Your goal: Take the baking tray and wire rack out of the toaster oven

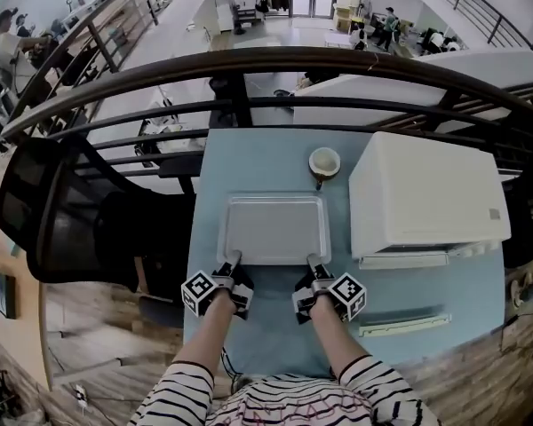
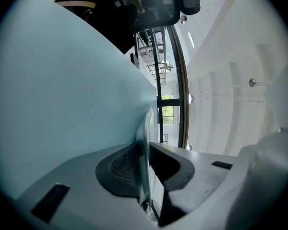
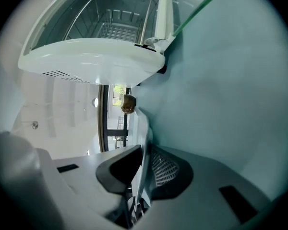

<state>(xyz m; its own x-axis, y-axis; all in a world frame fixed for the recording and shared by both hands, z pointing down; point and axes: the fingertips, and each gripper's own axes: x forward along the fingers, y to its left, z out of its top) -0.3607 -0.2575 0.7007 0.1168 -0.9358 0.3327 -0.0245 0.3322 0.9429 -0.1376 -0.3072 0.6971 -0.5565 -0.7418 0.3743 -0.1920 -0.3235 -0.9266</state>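
- While the tray (image 1: pixel 275 229) lies level over the bench (image 1: pixel 249 162), left of the toaster oven (image 1: pixel 422 193), the left tongs (image 1: pixel 232 272) pinch its near rim.
- The right tongs (image 1: pixel 316 272) pinch the same rim, further right.
- A cup (image 1: pixel 324 161) stands just beyond the tray.

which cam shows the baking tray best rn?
Head view: the whole baking tray is seen from above, all four edges visible. The two gripper views show only its near rim edge-on, clamped in the left tongs and the right tongs.
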